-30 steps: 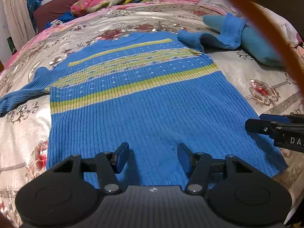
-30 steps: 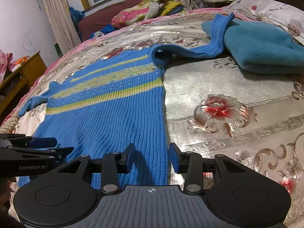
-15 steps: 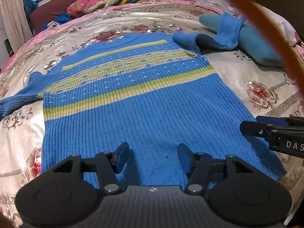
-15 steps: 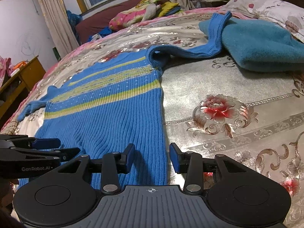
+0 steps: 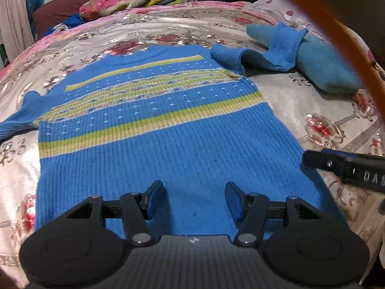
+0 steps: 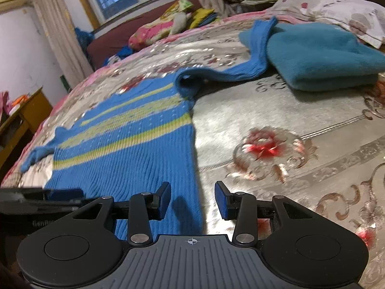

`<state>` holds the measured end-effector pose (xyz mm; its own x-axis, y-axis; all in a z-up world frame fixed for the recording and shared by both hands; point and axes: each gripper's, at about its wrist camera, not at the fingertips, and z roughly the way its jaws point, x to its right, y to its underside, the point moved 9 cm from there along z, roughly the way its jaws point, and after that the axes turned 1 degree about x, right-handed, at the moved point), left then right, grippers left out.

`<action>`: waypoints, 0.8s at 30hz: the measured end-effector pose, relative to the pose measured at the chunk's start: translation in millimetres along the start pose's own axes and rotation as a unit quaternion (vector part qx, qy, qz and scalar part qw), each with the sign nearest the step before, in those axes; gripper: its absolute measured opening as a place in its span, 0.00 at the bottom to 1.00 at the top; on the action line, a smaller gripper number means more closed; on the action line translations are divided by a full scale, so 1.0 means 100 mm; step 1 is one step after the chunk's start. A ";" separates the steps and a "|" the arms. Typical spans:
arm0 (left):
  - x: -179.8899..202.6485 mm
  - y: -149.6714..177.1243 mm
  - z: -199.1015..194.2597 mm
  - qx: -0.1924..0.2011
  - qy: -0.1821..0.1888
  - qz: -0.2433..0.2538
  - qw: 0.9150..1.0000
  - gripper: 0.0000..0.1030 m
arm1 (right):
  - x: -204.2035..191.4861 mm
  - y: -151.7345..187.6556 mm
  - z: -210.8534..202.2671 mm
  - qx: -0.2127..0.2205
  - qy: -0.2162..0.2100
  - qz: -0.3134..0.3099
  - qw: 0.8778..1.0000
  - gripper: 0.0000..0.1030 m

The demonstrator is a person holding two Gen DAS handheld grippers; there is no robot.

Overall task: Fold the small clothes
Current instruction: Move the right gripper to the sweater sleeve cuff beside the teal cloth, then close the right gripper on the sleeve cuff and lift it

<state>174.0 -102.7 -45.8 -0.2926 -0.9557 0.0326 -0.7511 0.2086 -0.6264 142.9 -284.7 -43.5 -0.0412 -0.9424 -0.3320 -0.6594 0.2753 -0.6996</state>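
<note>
A blue knit sweater [image 5: 168, 149] with yellow-green stripes lies flat on the bed, hem toward me; it also shows in the right wrist view [image 6: 134, 149]. Its right sleeve [image 5: 264, 55] runs up onto a folded teal garment [image 5: 332, 67]. Its left sleeve [image 5: 16, 122] lies out to the left. My left gripper [image 5: 193, 200] is open and empty, just above the hem's middle. My right gripper [image 6: 192, 200] is open and empty over the sweater's right hem corner, and it enters the left wrist view [image 5: 341, 166] from the right.
The bed has a shiny silver floral cover [image 6: 276, 149]. The teal garment [image 6: 320, 60] lies at the right, with a floral pillow [image 6: 336, 12] behind it. Pillows and clothes [image 5: 120, 2] are piled at the far end. A wooden table [image 6: 26, 113] stands left of the bed.
Both grippers have shifted a little over the hem and stay open. The right wrist view has swung, with slight blur. The sweater has not moved.
</note>
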 end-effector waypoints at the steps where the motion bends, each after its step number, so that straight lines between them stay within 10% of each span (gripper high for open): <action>1: 0.02 0.00 0.01 0.000 0.003 0.001 1.000 0.60 | 0.03 -0.04 -0.01 0.004 0.001 0.008 1.000 0.39; 24: 0.13 -0.46 0.19 0.033 0.047 -0.011 0.998 0.60 | 0.62 -1.36 0.27 0.094 0.072 0.040 0.992 0.39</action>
<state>216.2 -128.9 -31.1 -0.3331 -0.9354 0.1183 -0.7186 0.1706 -0.6742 250.2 -376.0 14.3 -0.2025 -0.9301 -0.3065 -0.4986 0.3673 -0.7852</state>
